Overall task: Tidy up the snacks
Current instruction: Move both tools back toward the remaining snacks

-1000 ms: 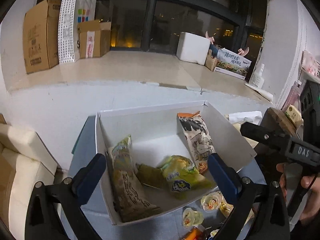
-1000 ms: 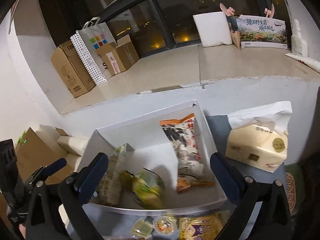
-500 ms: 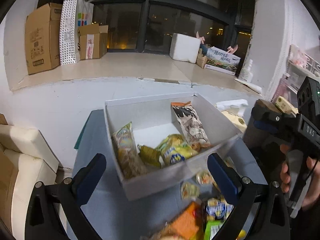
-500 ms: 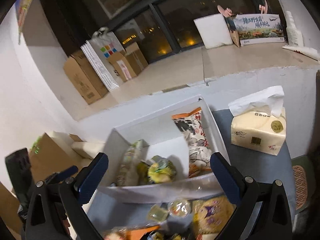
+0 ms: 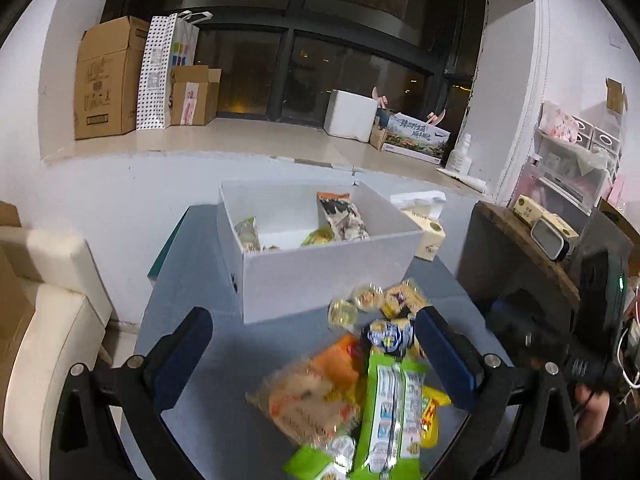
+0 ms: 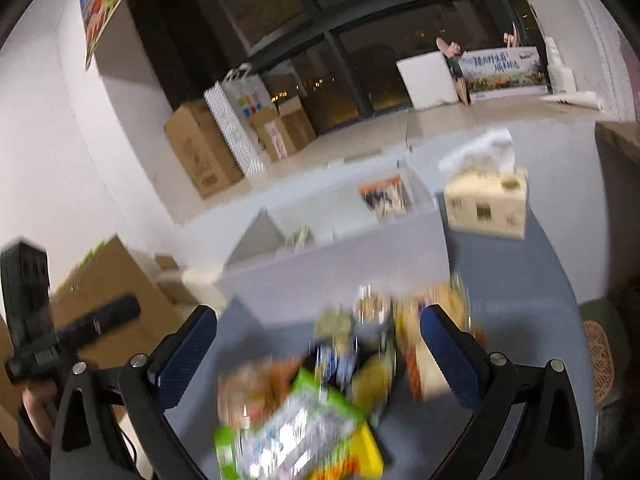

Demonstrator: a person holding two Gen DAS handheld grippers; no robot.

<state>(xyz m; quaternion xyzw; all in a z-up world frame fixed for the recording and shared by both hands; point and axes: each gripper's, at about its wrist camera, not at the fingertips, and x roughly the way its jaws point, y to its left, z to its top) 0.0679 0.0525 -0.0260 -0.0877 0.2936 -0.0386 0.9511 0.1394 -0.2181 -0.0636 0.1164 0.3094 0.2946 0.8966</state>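
While both sets of jaws stand wide apart and empty, the left gripper (image 5: pixel 316 350) and right gripper (image 6: pixel 318 344) hover over a loose snack pile (image 5: pixel 360 376) on the blue tabletop (image 5: pixel 192 280), just in front of the white box (image 5: pixel 320 272) holding several packets.

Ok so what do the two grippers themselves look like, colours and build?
Both match: the left gripper and right gripper have black angular frames with silver screw heads at the joints, and each finger carries a dark blue textured pad. The bare hand behind grips a black handle.
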